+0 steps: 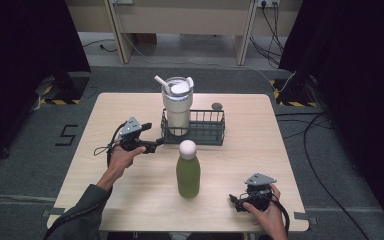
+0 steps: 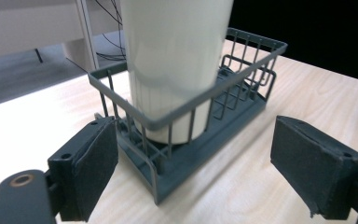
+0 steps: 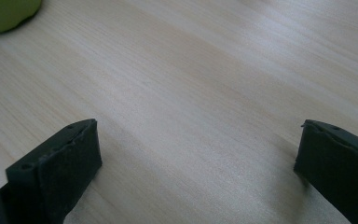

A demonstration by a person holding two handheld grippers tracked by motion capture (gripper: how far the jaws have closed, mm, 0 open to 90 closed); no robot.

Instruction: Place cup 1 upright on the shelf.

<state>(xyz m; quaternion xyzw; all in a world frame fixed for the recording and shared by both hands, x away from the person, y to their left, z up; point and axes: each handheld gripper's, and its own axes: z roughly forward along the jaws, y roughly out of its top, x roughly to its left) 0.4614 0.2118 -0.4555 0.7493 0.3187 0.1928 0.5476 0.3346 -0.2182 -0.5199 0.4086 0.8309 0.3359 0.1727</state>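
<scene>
My left gripper (image 1: 156, 143) sits toward the left side of the light wooden tabletop (image 1: 130, 195), its jaws spread wide and pointed at the near left corner of the dark grey wire basket (image 1: 207, 132). In the left gripper view that corner of the basket (image 2: 242, 116) lies between my two black pads (image 2: 93, 163), one pad just beside the wire, though I cannot tell whether it touches. Inside the basket, at its left end, stands the tall white tumbler with lid and straw (image 1: 176, 102), upright; its smooth white wall (image 2: 172, 56) rises right behind the rim. The basket sits near the middle of the far edge.

My right gripper (image 1: 234, 200) rests low near the near right corner, jaws wide apart over bare wood (image 3: 205, 93), holding nothing. The green bottle with a white round cap (image 1: 188, 170) stands upright at mid-table between my hands, well in front of the basket; its green base (image 3: 4, 14) shows in the right gripper view.
</scene>
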